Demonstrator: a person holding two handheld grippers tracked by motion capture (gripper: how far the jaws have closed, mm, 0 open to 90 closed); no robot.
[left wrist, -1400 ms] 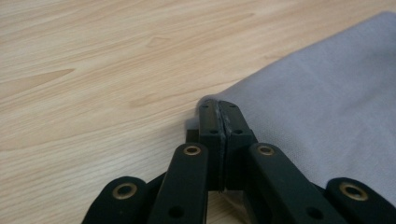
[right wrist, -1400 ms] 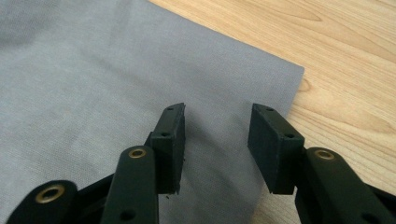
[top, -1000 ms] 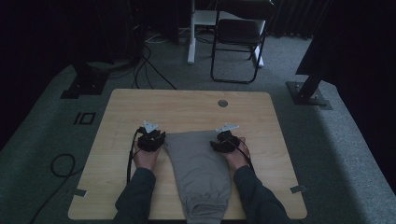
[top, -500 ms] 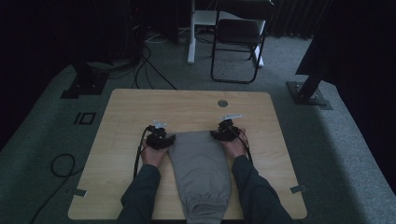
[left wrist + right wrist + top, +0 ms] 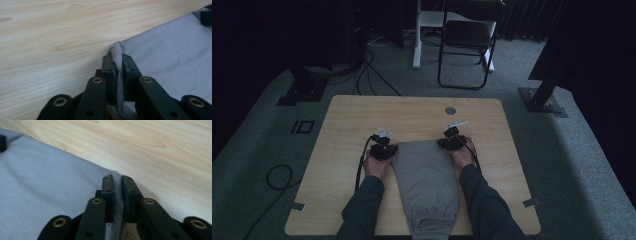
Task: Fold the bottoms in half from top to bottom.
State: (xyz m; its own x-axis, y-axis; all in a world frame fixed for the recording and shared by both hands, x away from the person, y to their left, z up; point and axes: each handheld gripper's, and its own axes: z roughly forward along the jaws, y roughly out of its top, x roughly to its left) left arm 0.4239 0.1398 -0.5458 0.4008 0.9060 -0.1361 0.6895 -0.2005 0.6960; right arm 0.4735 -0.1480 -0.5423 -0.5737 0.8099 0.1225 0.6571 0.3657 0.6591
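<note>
Grey pants (image 5: 427, 185) flat on the wooden table (image 5: 347, 125), waist end far from the person. Left gripper (image 5: 117, 62) just squeezed shut on the left waist corner. Right gripper (image 5: 117, 182) just squeezed shut on the right corner.

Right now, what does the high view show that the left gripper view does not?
High view: the whole table, a chair behind it, both forearms, and the cuffed end of the grey trousers. Left gripper view: the left gripper with its fingers pinching a fold of cloth. Both: grey trousers on the wooden table, gripped at a far corner.
</note>
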